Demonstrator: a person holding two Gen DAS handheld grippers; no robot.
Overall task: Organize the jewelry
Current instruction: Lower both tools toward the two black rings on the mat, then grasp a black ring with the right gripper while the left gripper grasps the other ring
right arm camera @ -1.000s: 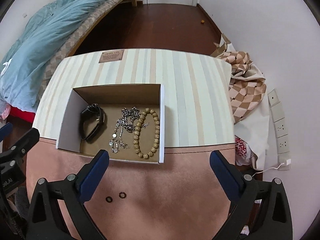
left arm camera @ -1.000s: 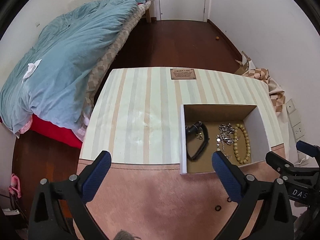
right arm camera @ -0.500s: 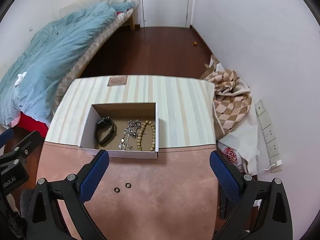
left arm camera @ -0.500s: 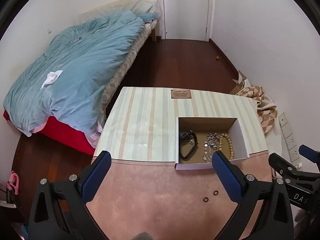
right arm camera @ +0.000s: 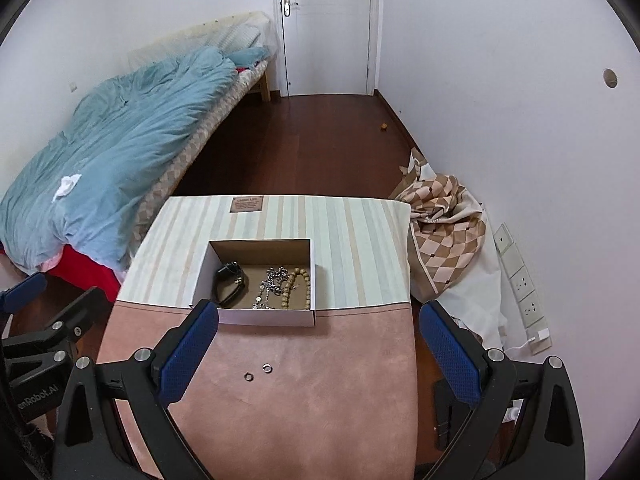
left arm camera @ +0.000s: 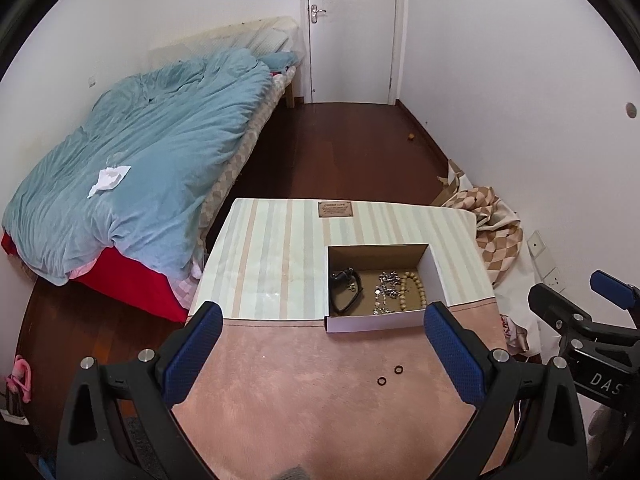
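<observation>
A white cardboard box [left arm camera: 436, 272] [right arm camera: 200, 272] stands on the table. It holds a black watch [left arm camera: 346, 290] [right arm camera: 231, 284], a silver chain [left arm camera: 386, 286] [right arm camera: 274, 284] and a wooden bead bracelet [left arm camera: 414, 290] [right arm camera: 298, 288]. Two small dark rings [left arm camera: 389, 375] [right arm camera: 258, 372] lie on the pink cloth in front of the box. My left gripper [left arm camera: 322, 354] is open and empty, high above the table's near part. My right gripper [right arm camera: 320, 350] is also open and empty, held high beside it.
The table [left arm camera: 272, 248] has a striped cloth at the back and pink cloth [right arm camera: 320, 400] in front. A bed with a blue duvet [left arm camera: 140, 160] stands to the left. A checkered cloth [right arm camera: 444, 224] lies by the right wall with sockets [right arm camera: 520, 280].
Both grippers have risen and pulled back from the table, so the box looks smaller and the door and more of the room show. Both stay open.
</observation>
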